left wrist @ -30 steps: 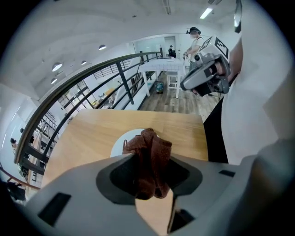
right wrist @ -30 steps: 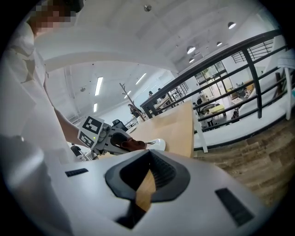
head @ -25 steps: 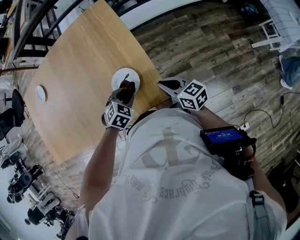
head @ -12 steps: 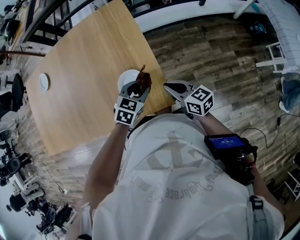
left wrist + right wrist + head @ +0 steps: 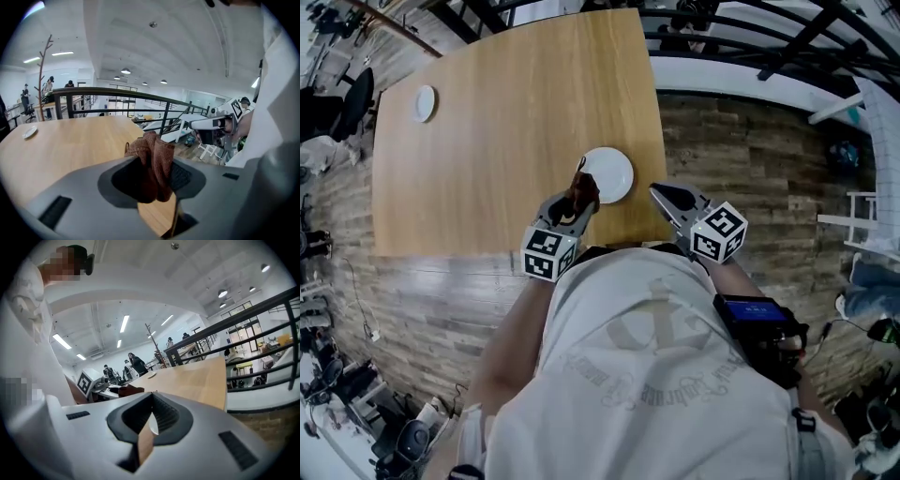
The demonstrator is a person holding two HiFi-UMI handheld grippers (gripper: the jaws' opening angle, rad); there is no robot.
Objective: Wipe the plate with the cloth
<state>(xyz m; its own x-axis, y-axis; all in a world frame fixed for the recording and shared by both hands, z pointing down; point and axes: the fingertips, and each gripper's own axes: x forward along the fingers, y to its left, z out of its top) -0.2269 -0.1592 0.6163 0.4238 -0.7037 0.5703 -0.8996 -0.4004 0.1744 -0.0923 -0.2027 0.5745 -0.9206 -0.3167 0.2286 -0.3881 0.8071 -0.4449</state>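
A white plate (image 5: 609, 174) lies near the wooden table's (image 5: 506, 122) near right corner. My left gripper (image 5: 579, 197) is shut on a bunched brown cloth (image 5: 582, 190), which hangs at the plate's near-left rim. In the left gripper view the cloth (image 5: 153, 158) fills the gap between the jaws and hides the plate. My right gripper (image 5: 664, 195) is shut with nothing in it, at the table's right edge just right of the plate. The right gripper view shows a sliver of the plate (image 5: 153, 426) behind its jaws, and the left gripper (image 5: 110, 389) off to the left.
A small white dish (image 5: 425, 102) sits at the table's far left corner. A black metal railing (image 5: 750, 42) runs past the table's far right side. Wood plank floor (image 5: 741, 159) lies right of the table. Chairs and gear (image 5: 337, 112) crowd the left.
The cloth in my left gripper has gone from over the plate's middle to its near-left rim. The head view has swung round. My right gripper stays shut beside the table edge.
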